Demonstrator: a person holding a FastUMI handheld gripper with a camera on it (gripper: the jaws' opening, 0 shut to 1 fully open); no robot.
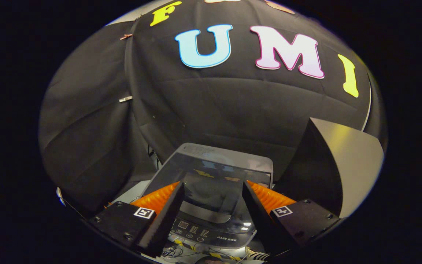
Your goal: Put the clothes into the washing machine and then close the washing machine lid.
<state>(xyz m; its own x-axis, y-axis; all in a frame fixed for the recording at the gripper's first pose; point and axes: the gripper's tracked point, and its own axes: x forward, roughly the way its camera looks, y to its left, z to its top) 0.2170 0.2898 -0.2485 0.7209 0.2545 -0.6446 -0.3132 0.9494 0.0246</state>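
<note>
Washing machine (211, 190): one, a small top-loading unit, seen from above and just ahead of the claw, framed between its two fingers.
Lid (214, 172): one, dark and glossy with a see-through look, lying flat and closed over the top of the machine; it mirrors the booth around it.
Control panel (203, 233): one strip along the near edge of the machine, with small buttons and a display; markings too small to tell.
Drum contents: cannot tell; the closed, reflective lid hides the inside.
Claw (213, 190): one, fingers spread wide apart, nothing held between them, hanging above the near part of the machine without touching it.
Fingers (167, 212): two, each carrying a ridged pad on its outer side and a small square marker on its base block.
Panel (343, 161): one large, plain, angled board standing just beside the machine, off to the right finger's side.
Cables (174, 252): a loose tangle below the machine's near edge, number unclear.
Clips (125, 99): two small ones pinned on the booth's cloth wall, well beyond the machine.
</note>
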